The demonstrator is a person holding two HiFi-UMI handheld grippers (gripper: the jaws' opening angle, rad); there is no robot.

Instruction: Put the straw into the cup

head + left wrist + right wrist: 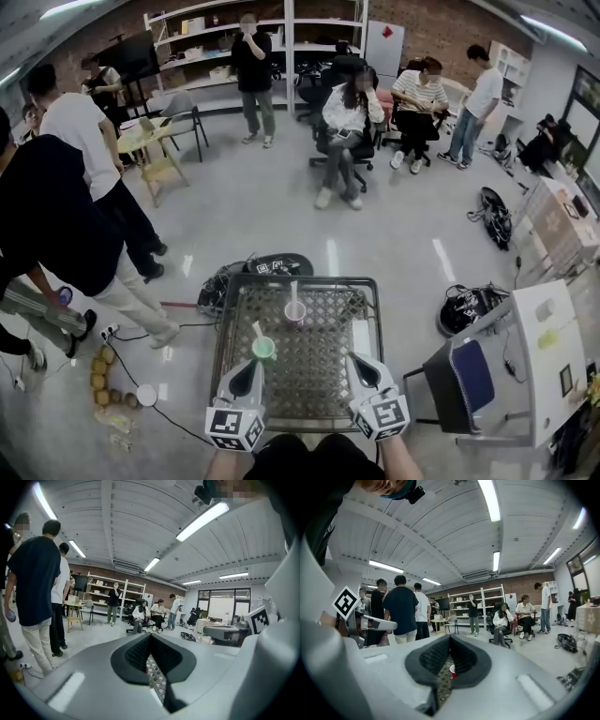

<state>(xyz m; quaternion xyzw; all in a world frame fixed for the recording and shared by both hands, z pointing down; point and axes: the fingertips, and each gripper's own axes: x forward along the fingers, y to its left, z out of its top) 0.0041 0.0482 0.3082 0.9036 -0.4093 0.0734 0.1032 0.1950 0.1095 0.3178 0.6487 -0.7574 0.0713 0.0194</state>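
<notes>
Only the head view shows the green cup point(263, 349).

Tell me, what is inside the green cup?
A white straw leans out of the green cup. Whether anything else lies inside cannot be seen from here.

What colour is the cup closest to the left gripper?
Green. The cup shows best in the head view, on the mesh table top.

Black bag point(494, 214) (on grey floor point(394, 234))
</notes>
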